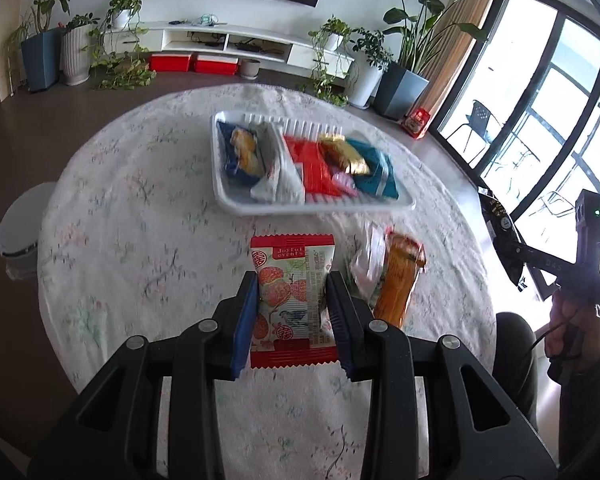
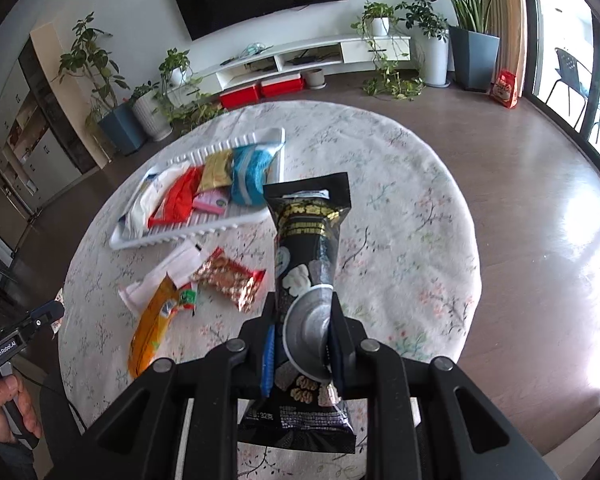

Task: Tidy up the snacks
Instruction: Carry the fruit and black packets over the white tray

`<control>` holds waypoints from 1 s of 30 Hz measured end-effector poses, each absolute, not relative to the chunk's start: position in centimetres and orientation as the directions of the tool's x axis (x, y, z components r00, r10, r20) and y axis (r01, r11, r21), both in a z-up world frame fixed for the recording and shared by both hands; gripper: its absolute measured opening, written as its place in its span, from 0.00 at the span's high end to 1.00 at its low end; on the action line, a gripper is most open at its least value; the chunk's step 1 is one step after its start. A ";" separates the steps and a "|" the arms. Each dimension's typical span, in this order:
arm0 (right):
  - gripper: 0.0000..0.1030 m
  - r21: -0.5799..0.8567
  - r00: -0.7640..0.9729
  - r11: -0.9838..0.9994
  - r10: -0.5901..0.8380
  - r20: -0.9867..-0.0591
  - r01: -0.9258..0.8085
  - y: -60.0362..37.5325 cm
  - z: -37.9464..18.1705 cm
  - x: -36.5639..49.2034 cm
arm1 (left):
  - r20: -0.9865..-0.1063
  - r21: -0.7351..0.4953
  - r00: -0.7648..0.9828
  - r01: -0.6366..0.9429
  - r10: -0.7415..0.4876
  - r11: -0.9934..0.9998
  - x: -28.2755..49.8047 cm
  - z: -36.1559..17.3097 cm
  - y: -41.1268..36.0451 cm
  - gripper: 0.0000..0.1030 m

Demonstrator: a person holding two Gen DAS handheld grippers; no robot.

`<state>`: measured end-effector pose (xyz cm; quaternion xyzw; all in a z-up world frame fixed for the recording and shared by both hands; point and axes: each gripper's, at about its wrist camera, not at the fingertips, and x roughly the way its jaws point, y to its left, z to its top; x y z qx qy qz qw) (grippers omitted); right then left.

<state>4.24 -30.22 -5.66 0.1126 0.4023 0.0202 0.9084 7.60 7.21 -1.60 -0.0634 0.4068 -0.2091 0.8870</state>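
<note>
Over the round floral table (image 1: 140, 208), both grippers hold packets, the left gripper (image 1: 292, 280) pinching a red-and-white snack packet (image 1: 292, 300) and the right gripper (image 2: 304, 300) a black pouch (image 2: 310, 232), so each should travel level to the white tray (image 1: 236, 204) and let go only above a bare slot.

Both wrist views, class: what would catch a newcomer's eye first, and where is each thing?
Most striking are the two held packets: the left gripper clamps a red and white snack packet over the table's near part, and the right gripper grips a long black snack pouch. Beyond them, the white tray at the middle of the round floral table holds bright red, gold and teal packets.
</note>
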 end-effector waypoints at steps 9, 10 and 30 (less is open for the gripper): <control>0.77 0.216 0.752 0.976 0.158 -0.640 -0.021 -29.4 0.1 8.0 | -0.622 -0.257 0.642 0.373 -0.448 0.891 14.4 4.5 4.5 0.69; 0.77 0.216 0.760 0.976 0.164 -0.629 -0.032 -29.1 0.7 8.5 | -0.614 -0.252 0.649 0.378 -0.449 0.891 15.2 5.1 4.1 0.69; 0.77 0.211 0.613 0.960 0.279 -0.739 -0.183 -19.1 -3.2 25.1 | -0.709 -0.235 0.564 0.377 -0.424 0.896 29.2 -2.8 -2.9 0.69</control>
